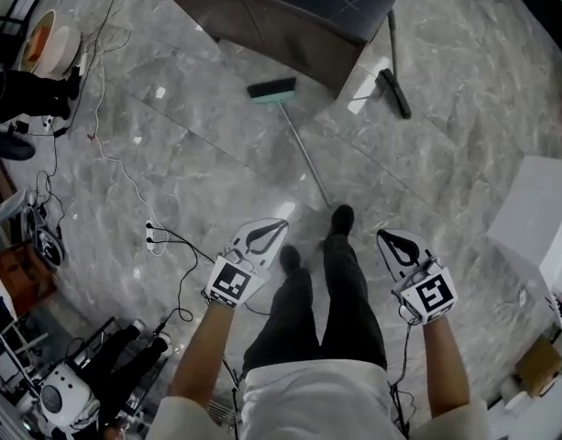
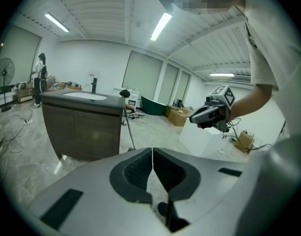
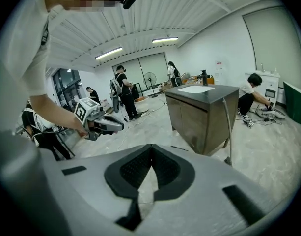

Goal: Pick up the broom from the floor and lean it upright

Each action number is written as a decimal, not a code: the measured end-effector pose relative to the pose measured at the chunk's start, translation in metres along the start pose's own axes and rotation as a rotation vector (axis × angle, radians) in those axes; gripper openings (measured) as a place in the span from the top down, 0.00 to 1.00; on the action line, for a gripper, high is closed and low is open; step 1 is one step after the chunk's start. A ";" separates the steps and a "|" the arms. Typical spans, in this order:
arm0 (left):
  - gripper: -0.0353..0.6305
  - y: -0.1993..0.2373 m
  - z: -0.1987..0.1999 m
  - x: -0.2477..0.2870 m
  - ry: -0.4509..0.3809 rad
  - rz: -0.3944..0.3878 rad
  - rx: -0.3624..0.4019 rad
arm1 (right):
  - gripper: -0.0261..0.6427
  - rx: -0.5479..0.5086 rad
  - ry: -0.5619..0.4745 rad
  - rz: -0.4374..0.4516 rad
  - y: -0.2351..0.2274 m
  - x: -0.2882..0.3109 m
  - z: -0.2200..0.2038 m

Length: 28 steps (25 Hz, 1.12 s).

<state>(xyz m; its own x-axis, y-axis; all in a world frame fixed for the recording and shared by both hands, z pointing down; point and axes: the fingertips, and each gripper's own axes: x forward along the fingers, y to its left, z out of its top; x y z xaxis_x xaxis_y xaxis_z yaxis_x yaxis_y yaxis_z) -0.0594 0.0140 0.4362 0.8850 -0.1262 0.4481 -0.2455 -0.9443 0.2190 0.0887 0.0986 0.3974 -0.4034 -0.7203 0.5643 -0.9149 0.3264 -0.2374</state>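
The broom lies flat on the grey marble floor in the head view, its green head [image 1: 271, 90] near the dark cabinet [image 1: 290, 12] and its thin handle [image 1: 306, 159] running toward the person's shoes. My left gripper [image 1: 279, 226] hovers left of the handle's near end, jaws shut and empty. My right gripper [image 1: 385, 237] hovers to the right of the shoes, also shut with nothing in it. In the left gripper view the pads meet at the fingertips [image 2: 152, 150]. The right gripper view shows the same closed tips [image 3: 151, 146].
A second long-handled tool [image 1: 391, 58] leans against the cabinet's right corner, its black head on the floor. Cables [image 1: 125, 177] trail over the floor at left. A white box [image 1: 537, 214] stands at right. People stand in the background [image 3: 122, 90].
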 end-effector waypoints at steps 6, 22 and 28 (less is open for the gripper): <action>0.93 0.016 -0.062 0.077 0.062 -0.074 0.073 | 0.96 0.040 0.029 -0.005 -0.048 0.069 -0.062; 0.93 0.100 -0.280 0.233 0.173 -0.138 0.100 | 0.96 0.069 0.072 0.014 -0.157 0.226 -0.253; 0.93 0.127 -0.356 0.282 0.207 -0.185 0.141 | 0.96 0.025 0.094 0.106 -0.170 0.284 -0.314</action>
<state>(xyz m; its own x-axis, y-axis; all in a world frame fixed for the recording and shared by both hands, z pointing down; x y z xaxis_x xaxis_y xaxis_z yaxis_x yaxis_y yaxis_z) 0.0186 -0.0336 0.8991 0.8065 0.1031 0.5822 -0.0176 -0.9801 0.1979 0.1335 0.0305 0.8461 -0.4961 -0.6219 0.6059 -0.8677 0.3813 -0.3190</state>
